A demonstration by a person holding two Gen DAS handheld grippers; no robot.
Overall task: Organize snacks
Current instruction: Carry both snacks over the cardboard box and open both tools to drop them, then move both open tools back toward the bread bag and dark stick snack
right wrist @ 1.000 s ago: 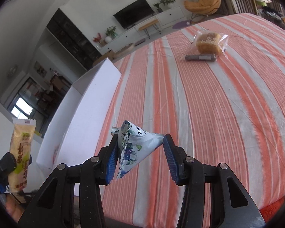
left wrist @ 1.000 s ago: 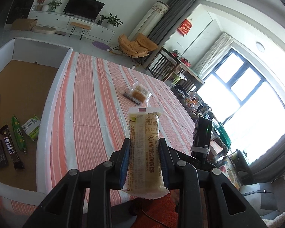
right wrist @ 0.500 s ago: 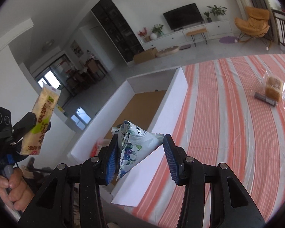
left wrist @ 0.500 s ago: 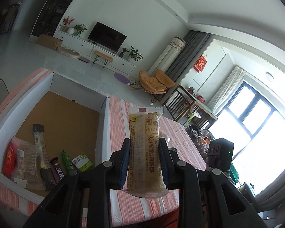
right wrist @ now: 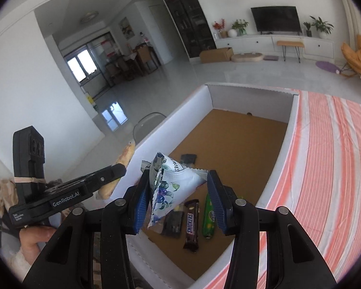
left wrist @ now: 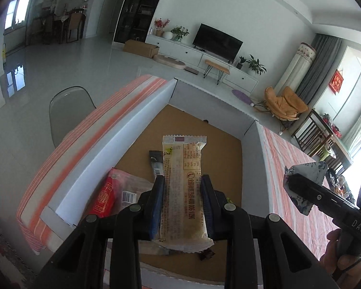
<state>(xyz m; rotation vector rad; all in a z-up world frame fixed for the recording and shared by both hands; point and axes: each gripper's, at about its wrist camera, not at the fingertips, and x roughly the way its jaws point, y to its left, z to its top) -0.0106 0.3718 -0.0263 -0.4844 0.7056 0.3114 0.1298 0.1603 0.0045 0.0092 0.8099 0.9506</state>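
Left tongs [left wrist: 182, 204]: clamped on yellow snack bar [left wrist: 184, 192], frame centre, above white box [left wrist: 122, 139].
Right tongs [right wrist: 178, 200]: clamped on blue-printed pouch [right wrist: 173, 183], lower centre, over same box.
Advice: lower both before releasing, clear of Snickers bar [right wrist: 191, 224].
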